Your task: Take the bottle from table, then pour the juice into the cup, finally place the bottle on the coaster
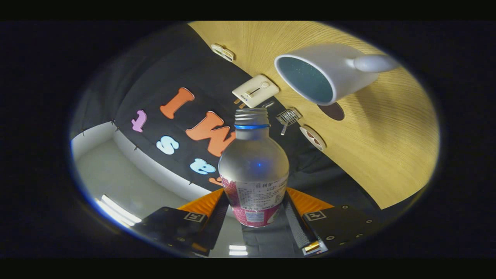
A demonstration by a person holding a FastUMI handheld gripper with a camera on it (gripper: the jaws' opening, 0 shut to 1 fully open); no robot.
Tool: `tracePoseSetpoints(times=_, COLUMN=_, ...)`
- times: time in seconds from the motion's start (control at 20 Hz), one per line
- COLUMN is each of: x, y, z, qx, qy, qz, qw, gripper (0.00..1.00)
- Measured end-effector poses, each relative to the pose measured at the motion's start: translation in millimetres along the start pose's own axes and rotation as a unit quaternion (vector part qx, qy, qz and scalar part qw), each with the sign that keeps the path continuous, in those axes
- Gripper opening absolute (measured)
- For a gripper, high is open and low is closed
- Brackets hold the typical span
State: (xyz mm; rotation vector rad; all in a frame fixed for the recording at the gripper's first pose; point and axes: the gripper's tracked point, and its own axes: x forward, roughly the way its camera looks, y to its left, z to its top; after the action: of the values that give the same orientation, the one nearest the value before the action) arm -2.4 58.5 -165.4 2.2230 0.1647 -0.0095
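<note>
A clear plastic bottle [254, 170] with a pink label and a blue neck ring sits between my fingers, its capless mouth pointing away from me. My gripper [255, 211] is shut on the bottle's lower body, and the whole view is rolled hard to one side. A white cup [329, 71] with a blue inside stands on the wooden table [387, 139], beyond and to the right of the bottle's mouth, apart from it. Just past the cup's rim lies a dark round coaster [334, 111]. No juice is seen leaving the bottle.
On the table near the booth wall lie a white remote-like device [255, 90], a small wire basket [288, 116], a round white-rimmed object [313, 138] and another small white item [223, 52]. White wall and ceiling lights show behind the cloth.
</note>
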Motion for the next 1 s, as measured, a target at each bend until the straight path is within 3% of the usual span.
tracePoseSetpoints(times=0.3, x=6.0, y=-43.7, z=21.7, qx=-0.096, qy=-0.031, qz=-0.055, qw=0.993, gripper=0.77)
tracePoseSetpoints(times=0.5, x=8.5, y=-69.0, z=15.6, qx=-0.211, qy=-0.016, qz=-0.110, qw=0.971, gripper=0.77)
tracePoseSetpoints(times=0.6, x=6.7, y=-74.6, z=19.2, qx=-0.301, qy=-0.013, qz=-0.134, qw=0.944, gripper=0.77)
tracePoseSetpoints(times=0.7, x=9.2, y=-68.6, z=28.5, qx=-0.393, qy=-0.031, qz=-0.141, qw=0.908, gripper=0.77)
tracePoseSetpoints(times=1.0, x=34.2, y=-45.1, z=35.6, qx=-0.599, qy=-0.051, qz=-0.152, qw=0.785, gripper=0.77)
